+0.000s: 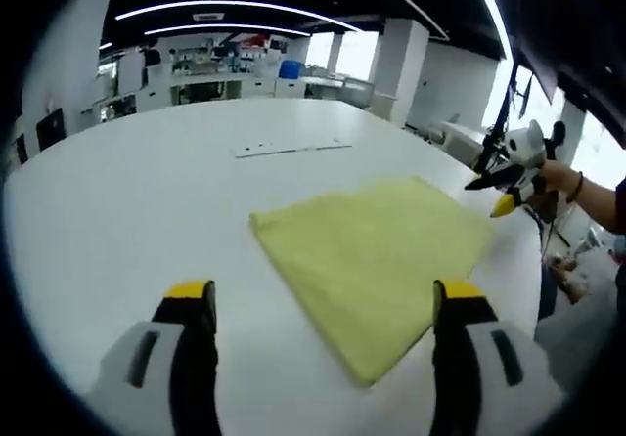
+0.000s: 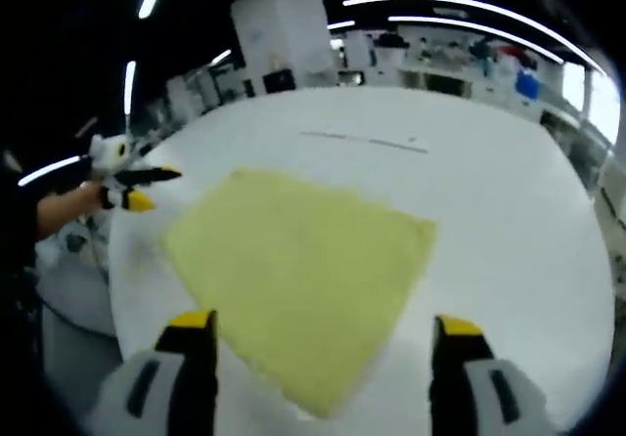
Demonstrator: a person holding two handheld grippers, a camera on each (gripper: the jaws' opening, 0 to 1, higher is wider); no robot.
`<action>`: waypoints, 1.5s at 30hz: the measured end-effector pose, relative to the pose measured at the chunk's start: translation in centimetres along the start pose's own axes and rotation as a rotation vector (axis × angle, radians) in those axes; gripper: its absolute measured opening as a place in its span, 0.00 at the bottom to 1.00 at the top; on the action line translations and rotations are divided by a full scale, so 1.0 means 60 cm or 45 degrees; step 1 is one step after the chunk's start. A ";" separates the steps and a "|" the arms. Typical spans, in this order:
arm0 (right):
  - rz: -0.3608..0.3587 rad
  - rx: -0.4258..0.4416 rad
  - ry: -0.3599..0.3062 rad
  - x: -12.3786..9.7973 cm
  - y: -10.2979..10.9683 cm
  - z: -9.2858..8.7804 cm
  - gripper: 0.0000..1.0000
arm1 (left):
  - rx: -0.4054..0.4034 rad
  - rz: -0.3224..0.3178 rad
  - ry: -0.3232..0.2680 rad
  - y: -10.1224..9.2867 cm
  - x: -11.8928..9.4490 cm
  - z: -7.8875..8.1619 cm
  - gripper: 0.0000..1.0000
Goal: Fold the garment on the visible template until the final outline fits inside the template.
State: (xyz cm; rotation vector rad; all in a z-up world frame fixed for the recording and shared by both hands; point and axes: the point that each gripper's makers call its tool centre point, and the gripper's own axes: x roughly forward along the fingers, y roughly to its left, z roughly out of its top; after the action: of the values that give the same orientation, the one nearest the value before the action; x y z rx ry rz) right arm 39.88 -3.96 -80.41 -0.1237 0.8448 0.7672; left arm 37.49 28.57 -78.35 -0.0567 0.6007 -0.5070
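**Both grippers raised over a folded yellow cloth**

On the left side of the left gripper view, the left gripper hangs above the white worktop with its yellow-tipped fingers spread wide and nothing between them. Ahead of them lies the yellow garment, folded flat into a four-sided shape, one corner pointing back toward the camera between the fingers. At the far right edge, a hand holds the right gripper off the worktop's rim, clear of the cloth.

In the right gripper view, the left gripper shows at the left, held by a hand beyond the worktop's edge. The garment lies in the middle, flat and untouched. The right gripper hovers above it, fingers parted and empty.

A thin pale strip rests on the worktop beyond the cloth. Behind are white pillars, cluttered benches and long ceiling lights.
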 end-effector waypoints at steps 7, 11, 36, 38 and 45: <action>0.015 0.055 -0.019 -0.010 0.013 -0.027 0.87 | -0.015 -0.003 0.008 -0.016 -0.014 -0.029 0.75; 0.024 0.060 0.010 -0.009 0.025 -0.051 0.80 | -0.048 -0.003 0.011 -0.025 -0.019 -0.048 0.65; -0.043 0.129 0.022 -0.023 -0.009 -0.094 0.02 | -0.135 -0.102 0.157 -0.048 -0.017 -0.115 0.05; -0.036 0.133 0.014 -0.023 -0.003 -0.092 0.00 | -0.136 -0.100 0.152 -0.046 -0.017 -0.114 0.01; -0.054 0.120 0.027 -0.027 -0.012 -0.101 0.00 | -0.052 -0.087 0.171 -0.048 -0.020 -0.116 0.00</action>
State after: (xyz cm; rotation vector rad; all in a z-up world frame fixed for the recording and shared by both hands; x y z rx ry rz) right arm 35.88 -7.75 -83.48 -0.0657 0.8946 0.6858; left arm 31.54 27.28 -82.91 -0.0821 0.7428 -0.5678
